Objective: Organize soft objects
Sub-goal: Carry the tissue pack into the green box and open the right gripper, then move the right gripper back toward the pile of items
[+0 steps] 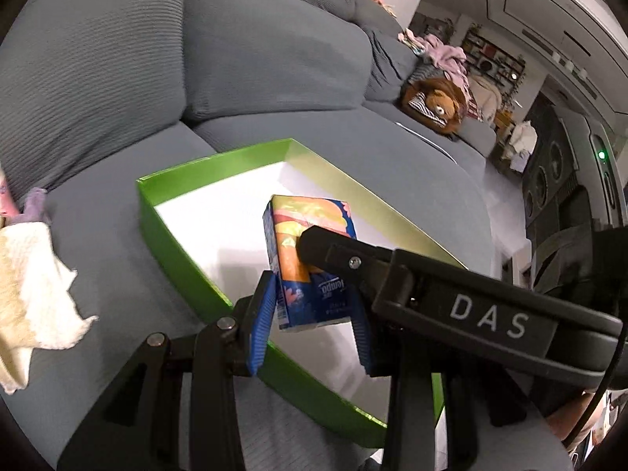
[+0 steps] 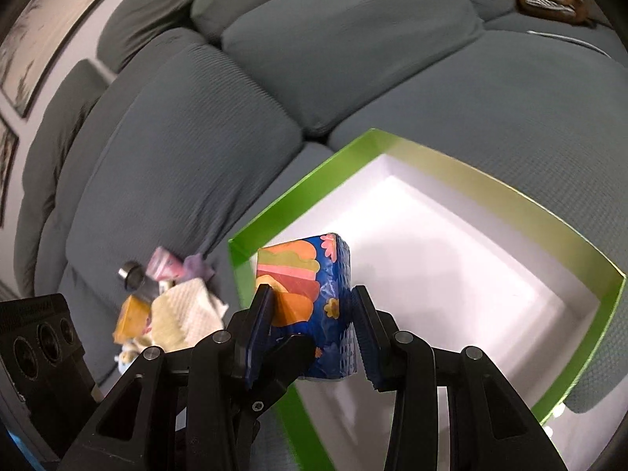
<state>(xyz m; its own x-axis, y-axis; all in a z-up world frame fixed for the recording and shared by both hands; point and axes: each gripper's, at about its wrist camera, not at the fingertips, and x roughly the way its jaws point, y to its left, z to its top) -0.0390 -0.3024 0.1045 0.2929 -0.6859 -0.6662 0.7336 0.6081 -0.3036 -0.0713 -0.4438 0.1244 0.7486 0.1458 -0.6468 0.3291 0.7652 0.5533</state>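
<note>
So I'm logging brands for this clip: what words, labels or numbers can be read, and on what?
"DAS": white letters on the right gripper, crossing the left wrist view.
"tempo": upside down on the tissue pack; the smaller print beneath is too small to read.
The right wrist view shows no readable text on the pack.

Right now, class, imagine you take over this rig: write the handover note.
Right gripper: shut on the tissue pack, held above the green box.
Left gripper: fingers flank the same pack; whether it is gripping is unclear.
Done: nothing lies in the box yet.
Left: set the pack in the box, then fetch the cream cloth and the small items beside it on the sofa.
</note>
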